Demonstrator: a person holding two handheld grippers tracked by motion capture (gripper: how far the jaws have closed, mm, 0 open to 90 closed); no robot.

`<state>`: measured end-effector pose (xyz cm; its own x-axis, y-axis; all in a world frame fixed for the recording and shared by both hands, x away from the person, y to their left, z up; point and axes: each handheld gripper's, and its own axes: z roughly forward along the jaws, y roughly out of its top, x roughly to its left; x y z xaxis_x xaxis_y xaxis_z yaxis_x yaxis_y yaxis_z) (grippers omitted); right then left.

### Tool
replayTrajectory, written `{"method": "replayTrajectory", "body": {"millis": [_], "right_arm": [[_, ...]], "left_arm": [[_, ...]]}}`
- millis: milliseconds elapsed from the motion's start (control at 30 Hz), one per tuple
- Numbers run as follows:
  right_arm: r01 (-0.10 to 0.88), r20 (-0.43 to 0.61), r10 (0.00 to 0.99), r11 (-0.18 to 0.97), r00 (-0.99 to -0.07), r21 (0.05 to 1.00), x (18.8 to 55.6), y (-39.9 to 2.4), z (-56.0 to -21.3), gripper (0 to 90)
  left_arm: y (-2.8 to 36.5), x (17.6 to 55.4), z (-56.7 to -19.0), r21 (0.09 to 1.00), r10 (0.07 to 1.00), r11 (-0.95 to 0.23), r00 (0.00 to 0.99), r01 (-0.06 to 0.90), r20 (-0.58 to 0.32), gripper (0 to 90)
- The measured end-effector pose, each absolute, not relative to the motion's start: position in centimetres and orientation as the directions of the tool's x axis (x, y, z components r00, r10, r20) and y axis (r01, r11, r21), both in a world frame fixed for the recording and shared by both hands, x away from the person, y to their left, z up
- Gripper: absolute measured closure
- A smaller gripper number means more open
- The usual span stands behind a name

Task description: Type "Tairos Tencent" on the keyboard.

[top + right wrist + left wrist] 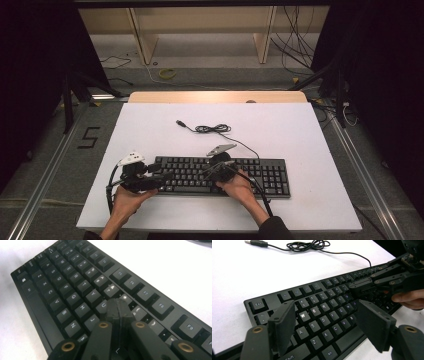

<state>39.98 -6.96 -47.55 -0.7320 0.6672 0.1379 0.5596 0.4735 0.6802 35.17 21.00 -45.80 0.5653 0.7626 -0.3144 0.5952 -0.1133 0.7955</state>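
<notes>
Keyboard (pixel 220 176): black, along the near edge of the white table (pixel 300 135), its cable (pixel 215 129) (coiled) trailing toward the far edge.
Right gripper (pixel 117 307): we see jaws pressed together — tip on the keys, holding nothing.
Left gripper (pixel 324 325): jaws spread wide over the keyboard's left end — nothing held.

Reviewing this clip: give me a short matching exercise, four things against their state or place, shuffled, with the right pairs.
Things:
1. left tool
2. right tool
3. keyboard cable
4. keyboard

States or places:
A. jaws pressed together, tip over the keys near U and J
B. partly coiled on the white table, plug end lying free
C. jaws apart, nothing between them, above the keys at the keyboard's left end
D. black, flat on the white table before the person

Pairs: 1-C, 2-A, 3-B, 4-D
</notes>
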Motion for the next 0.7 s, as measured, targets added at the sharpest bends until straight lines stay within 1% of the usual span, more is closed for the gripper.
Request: {"method": "replayTrajectory", "body": {"millis": [200,300,333,367,467,633,667,700], "right_arm": [[0.563,0.136,0.672,0.472,-0.728,0.679,40.0,-6.9,-47.5,90.0],[0.574,0.166,0.679,0.435,-0.715,0.694,39.9,-7.3,-47.2,90.0],[0.568,0.186,0.672,0.407,-0.716,0.716,39.7,-7.7,-46.8,90.0],[0.568,0.186,0.672,0.407,-0.716,0.716,39.7,-7.7,-46.8,90.0],[0.552,0.183,0.67,0.392,-0.719,0.736,39.4,-8.2,-46.1,87.0],[0.543,0.2,0.658,0.37,-0.726,0.754,39.1,-9.1,-45.6,78.3],[0.543,0.2,0.658,0.37,-0.726,0.754,39.1,-9.1,-45.6,78.3],[0.546,0.207,0.656,0.366,-0.726,0.754,39.0,-9.2,-45.5,75.7]], "left_arm": [[21.0,35.2,-45.9,0.793,0.764,-0.118,0.565,0.598,-0.312,31.5],[20.9,35.3,-45.9,0.792,0.764,-0.123,0.567,0.599,-0.309,31.8],[20.9,35.4,-45.9,0.79,0.763,-0.126,0.567,0.6,-0.309,32.1],[20.8,35.4,-46.0,0.789,0.761,-0.131,0.57,0.6,-0.308,32.1],[20.6,35.5,-46.0,0.787,0.76,-0.138,0.574,0.601,-0.305,32.6],[20.3,35.5,-46.0,0.786,0.761,-0.144,0.575,0.602,-0.3,34.6],[20.3,35.5,-46.0,0.785,0.76,-0.147,0.577,0.601,-0.3,34.6],[20.3,35.6,-46.0,0.785,0.759,-0.152,0.579,0.6,-0.296,35.1]]}}
